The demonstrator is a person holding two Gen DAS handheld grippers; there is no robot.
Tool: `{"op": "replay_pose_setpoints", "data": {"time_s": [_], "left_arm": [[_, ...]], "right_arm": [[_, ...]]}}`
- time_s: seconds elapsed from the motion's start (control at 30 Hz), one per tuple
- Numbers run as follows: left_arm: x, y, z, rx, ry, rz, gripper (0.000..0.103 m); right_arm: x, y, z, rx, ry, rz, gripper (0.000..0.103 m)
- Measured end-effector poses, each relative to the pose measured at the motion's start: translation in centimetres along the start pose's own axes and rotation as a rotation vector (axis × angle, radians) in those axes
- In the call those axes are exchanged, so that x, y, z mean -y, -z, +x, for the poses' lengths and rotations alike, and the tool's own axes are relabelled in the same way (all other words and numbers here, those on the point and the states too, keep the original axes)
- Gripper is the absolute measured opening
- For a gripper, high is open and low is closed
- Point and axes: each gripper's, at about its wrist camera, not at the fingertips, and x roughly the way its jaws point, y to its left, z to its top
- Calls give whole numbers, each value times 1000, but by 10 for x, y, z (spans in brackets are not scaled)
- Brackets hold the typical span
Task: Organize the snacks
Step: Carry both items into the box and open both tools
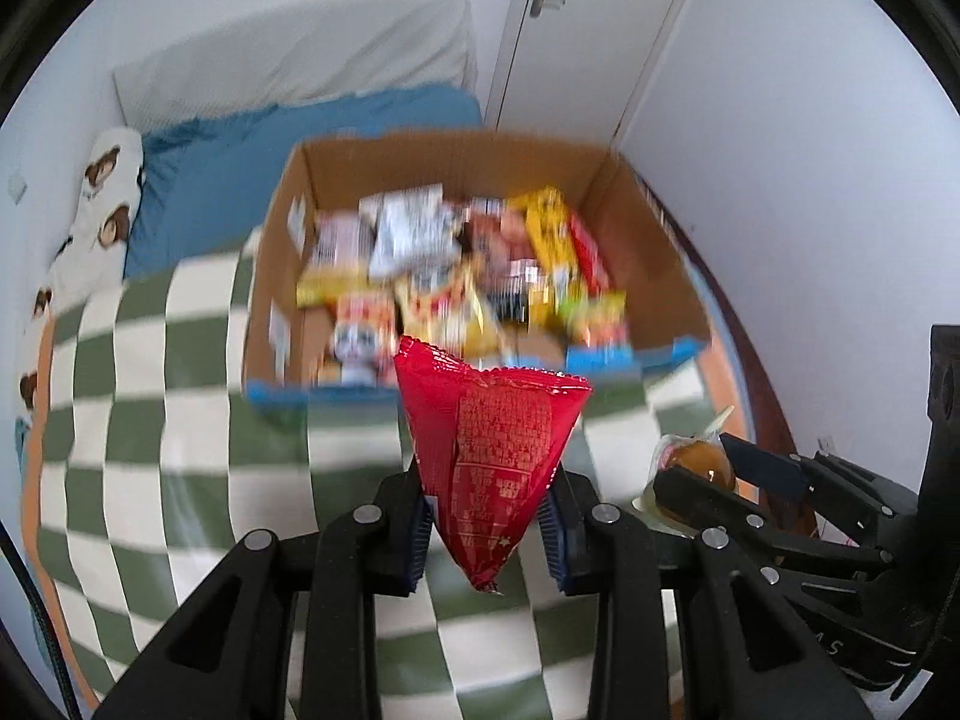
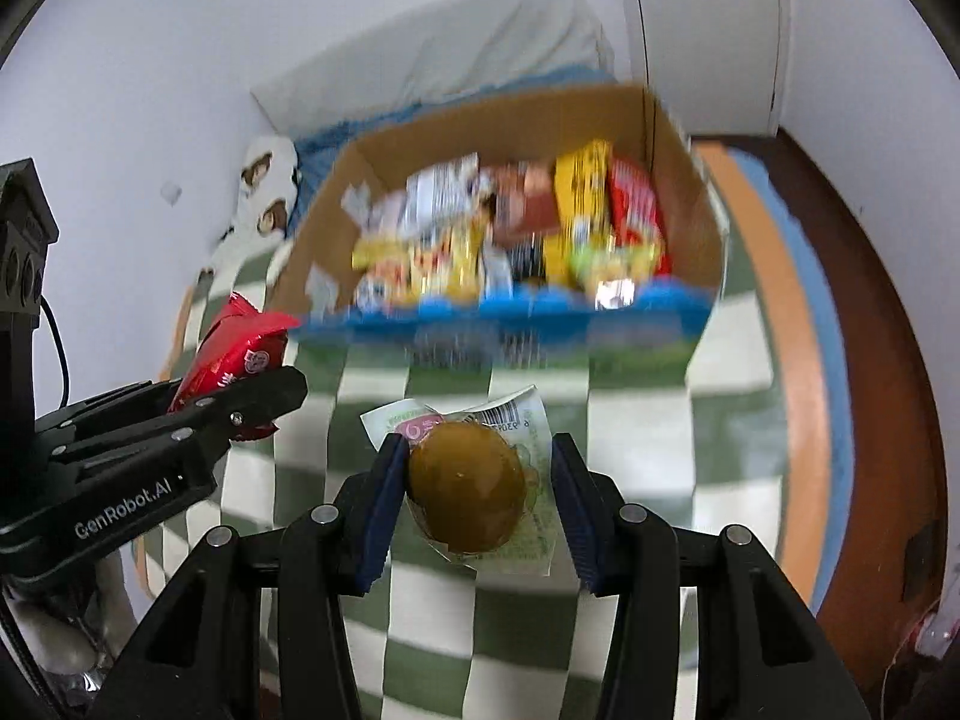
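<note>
My left gripper (image 1: 487, 531) is shut on a red snack packet (image 1: 489, 438), which stands up between its blue pads above the checkered blanket. My right gripper (image 2: 474, 507) is shut on a clear packet with a brown round snack (image 2: 467, 489) inside. Each gripper shows in the other's view: the right gripper (image 1: 714, 480) with its brown snack (image 1: 699, 462) at the right, the left gripper (image 2: 264, 402) with the red packet (image 2: 231, 348) at the left. Ahead of both stands an open cardboard box (image 1: 324, 180) (image 2: 684, 180) filled with several colourful snack packs.
The box sits on a green-and-white checkered blanket (image 1: 180, 420) (image 2: 648, 420) on a bed. Behind it lie a blue sheet (image 1: 252, 144), a white pillow (image 1: 312, 54) and a patterned cushion (image 1: 102, 204). White walls and a door (image 1: 576, 18) close the far side; wooden floor (image 2: 864, 324) at the right.
</note>
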Motion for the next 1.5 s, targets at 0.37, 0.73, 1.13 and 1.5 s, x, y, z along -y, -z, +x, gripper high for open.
{"op": "replay_pose_setpoints", "data": {"time_s": [0.37, 0.73, 1.13, 1.5], "left_arm": [[-39, -101, 68, -84, 18, -26, 28], [-69, -109, 169, -358, 23, -84, 28], [-84, -97, 172, -393, -4, -175, 76], [-71, -92, 139, -290, -90, -103, 97]], "right_arm": [[14, -97, 57, 3, 57, 11, 50], [43, -113, 143, -177, 72, 70, 50], [56, -116, 159, -267, 66, 131, 85], [52, -121, 137, -233, 177, 89, 98]]}}
